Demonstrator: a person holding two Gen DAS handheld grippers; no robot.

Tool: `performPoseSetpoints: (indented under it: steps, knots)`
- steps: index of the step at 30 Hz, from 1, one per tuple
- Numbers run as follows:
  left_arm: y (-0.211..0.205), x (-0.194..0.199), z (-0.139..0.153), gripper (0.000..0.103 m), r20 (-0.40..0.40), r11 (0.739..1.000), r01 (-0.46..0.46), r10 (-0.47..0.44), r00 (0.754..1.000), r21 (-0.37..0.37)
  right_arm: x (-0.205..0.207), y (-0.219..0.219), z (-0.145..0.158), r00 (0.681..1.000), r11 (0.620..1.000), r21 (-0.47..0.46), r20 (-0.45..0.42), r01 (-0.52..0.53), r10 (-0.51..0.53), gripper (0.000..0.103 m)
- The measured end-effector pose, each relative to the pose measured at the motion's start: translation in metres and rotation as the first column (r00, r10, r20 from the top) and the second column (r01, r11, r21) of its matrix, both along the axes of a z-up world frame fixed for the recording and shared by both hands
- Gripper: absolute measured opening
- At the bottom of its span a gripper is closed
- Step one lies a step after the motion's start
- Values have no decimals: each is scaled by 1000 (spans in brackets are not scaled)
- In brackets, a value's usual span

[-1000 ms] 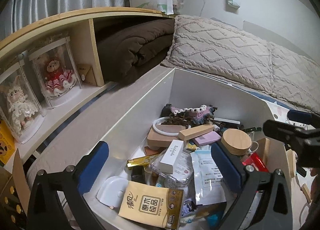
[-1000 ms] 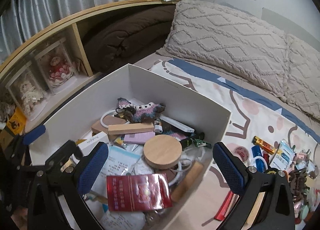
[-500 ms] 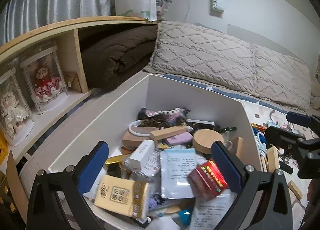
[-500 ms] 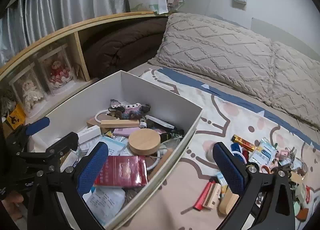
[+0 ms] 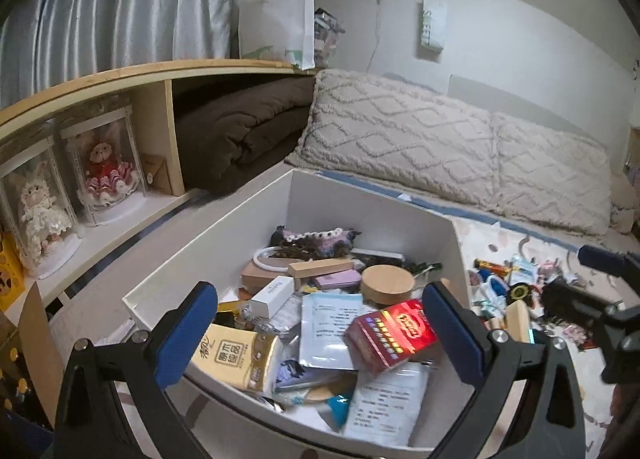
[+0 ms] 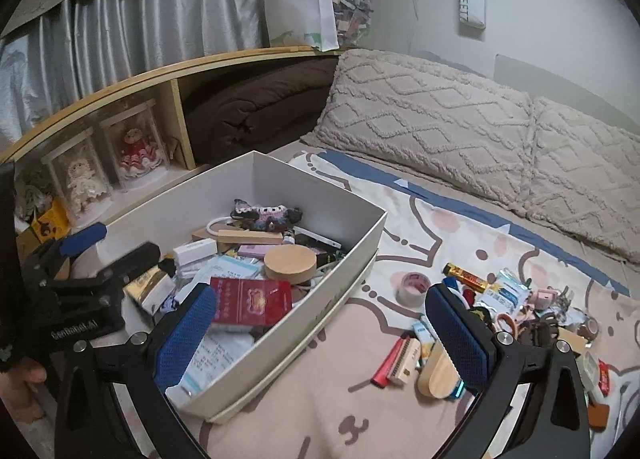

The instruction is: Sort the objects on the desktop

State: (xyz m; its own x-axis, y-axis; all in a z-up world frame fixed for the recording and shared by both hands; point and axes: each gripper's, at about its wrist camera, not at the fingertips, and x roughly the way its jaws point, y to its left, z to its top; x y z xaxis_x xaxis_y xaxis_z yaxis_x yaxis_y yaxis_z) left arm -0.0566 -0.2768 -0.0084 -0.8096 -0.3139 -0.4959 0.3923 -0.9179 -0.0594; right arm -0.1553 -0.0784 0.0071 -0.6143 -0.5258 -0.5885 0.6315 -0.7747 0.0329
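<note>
A white box (image 6: 280, 187) sits on the bed, on a patterned sheet (image 6: 440, 227), and is heaped with small things: a red pack (image 6: 250, 301), a round wooden lid (image 6: 290, 264), a wooden block (image 6: 250, 237), a small white carton (image 6: 196, 251), a crocheted piece (image 6: 266, 215) at the far end and printed papers (image 5: 328, 323). What lies under the top layer is hidden.

The left view also shows a yellow tissue pack (image 5: 236, 355) at the box's near edge; in the right view the left hand-held gripper (image 6: 106, 249) covers that corner. There its blue-padded fingers stand apart with nothing between them, over the box's left side.

Only the right view shows the loose pile on the sheet to the right of the box clearly: a tape roll (image 6: 414, 287), a gold-and-red bar (image 6: 466, 275), a red comb-like piece (image 6: 394, 361), a wooden piece (image 6: 438, 373) and a tangle of small items too cluttered to name, partly cut off behind the right finger.

The right hand-held gripper (image 6: 320, 339) is spread wide and empty, straddling the box's near right corner. In the left view only its dark body and a blue tip show at the edge.

Behind are two pillows (image 6: 460, 127), a shelf (image 6: 180, 67) with a brown blanket (image 6: 256, 107) and two cased dolls (image 6: 108, 163).
</note>
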Motion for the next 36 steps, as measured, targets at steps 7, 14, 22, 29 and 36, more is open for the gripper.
performPoseSetpoints:
  steps: [7,14,22,29,36]
  knots:
    - [22,18,-1,103,-23,999,26,-26,999,-27,21,16,-4,1000,1000,0,-24,-15,15,103]
    - [39,33,-5,103,-26,998,47,-48,998,-45,43,35,-4,999,1000,5,-51,-4,4,103]
    - [57,60,-5,103,-66,996,76,-79,995,-52,62,65,1,998,999,-46,-61,16,-18,103]
    - [76,73,-9,103,-57,990,129,-132,990,-65,81,87,-5,997,998,-52,-67,37,-40,103]
    - [102,88,-7,103,-67,973,210,-216,974,-93,95,98,-10,995,998,-47,-87,52,-56,103]
